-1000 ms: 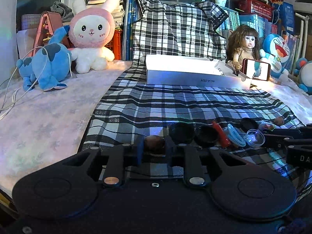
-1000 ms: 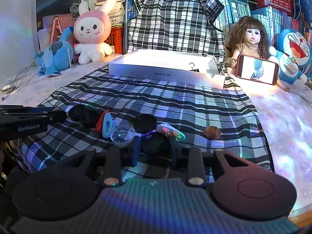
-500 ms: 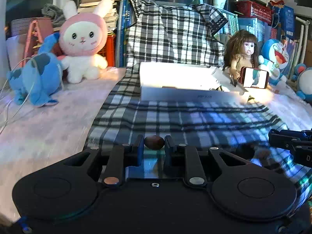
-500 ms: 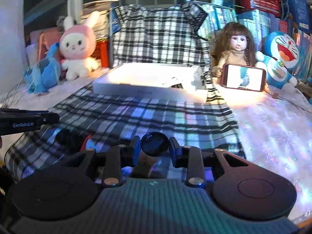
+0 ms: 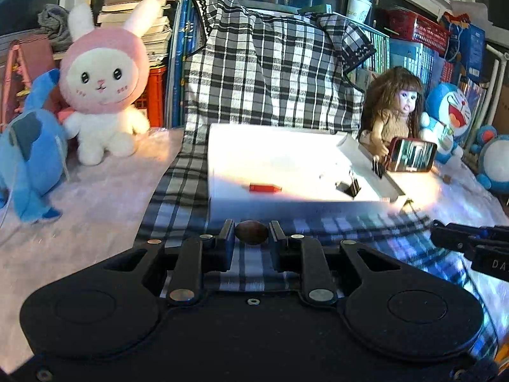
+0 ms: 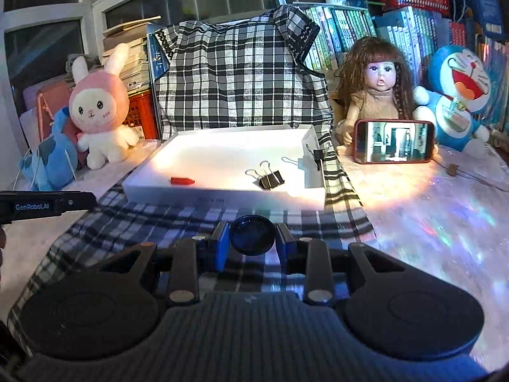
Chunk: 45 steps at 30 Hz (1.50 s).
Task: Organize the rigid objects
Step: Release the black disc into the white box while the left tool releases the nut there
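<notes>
Both grippers have risen toward the shallow white cardboard box (image 6: 222,191): left gripper (image 5: 251,234) clamps a small brown oval, perhaps a nut (image 5: 251,232); right gripper (image 6: 253,235) pinches a dark round lens-like disc (image 6: 252,235), evidently for dropping inside.

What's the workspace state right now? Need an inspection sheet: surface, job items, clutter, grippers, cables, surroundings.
Surface: plaid cloth over a pale, shiny table cover.
Job's things: white tray on the cloth holds a red piece and a black binder clip; another clip grips its right wall.
Clutter: phone with lit screen propped against a doll.
Grippers: left gripper shut on a brown nut-like piece; right gripper shut on a dark round disc; both short of the tray.
Cables: white cord by the blue plush.
Surroundings: bunny plush, Doraemon plush, book stacks.
</notes>
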Available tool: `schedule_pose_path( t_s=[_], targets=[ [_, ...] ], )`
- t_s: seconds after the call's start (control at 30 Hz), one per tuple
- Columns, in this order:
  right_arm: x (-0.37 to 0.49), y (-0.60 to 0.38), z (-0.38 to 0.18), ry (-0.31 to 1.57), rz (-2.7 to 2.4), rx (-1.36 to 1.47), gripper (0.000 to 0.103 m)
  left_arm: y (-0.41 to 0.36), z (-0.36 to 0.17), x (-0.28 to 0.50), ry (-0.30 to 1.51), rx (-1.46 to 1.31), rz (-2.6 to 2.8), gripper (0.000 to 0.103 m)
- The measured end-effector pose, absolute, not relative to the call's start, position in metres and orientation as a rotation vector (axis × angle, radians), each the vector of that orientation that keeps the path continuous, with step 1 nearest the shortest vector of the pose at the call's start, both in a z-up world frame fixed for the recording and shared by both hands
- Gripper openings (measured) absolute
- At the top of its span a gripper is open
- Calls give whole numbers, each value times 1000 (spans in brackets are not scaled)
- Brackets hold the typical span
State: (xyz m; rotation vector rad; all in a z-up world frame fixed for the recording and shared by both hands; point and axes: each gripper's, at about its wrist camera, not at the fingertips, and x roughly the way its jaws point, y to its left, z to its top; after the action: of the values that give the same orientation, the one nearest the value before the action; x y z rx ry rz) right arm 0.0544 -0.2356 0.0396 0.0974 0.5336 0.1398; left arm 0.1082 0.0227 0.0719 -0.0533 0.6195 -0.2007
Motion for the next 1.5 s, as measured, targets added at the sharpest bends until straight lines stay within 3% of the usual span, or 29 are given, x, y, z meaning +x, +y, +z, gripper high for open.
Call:
schedule_pose_path(
  t_s=[0.53,1.07,1.5],
  targets=[
    [186,-234,41,718,198,292,36,1,60,236,801,-157,-230,21],
    [235,-244,7,838,181,441,37,-47,21,277,901,-229,-321,21],
    [254,-227,4,846,139,323,37,-47,10,289,860,-154,-249,21]
  ],
)
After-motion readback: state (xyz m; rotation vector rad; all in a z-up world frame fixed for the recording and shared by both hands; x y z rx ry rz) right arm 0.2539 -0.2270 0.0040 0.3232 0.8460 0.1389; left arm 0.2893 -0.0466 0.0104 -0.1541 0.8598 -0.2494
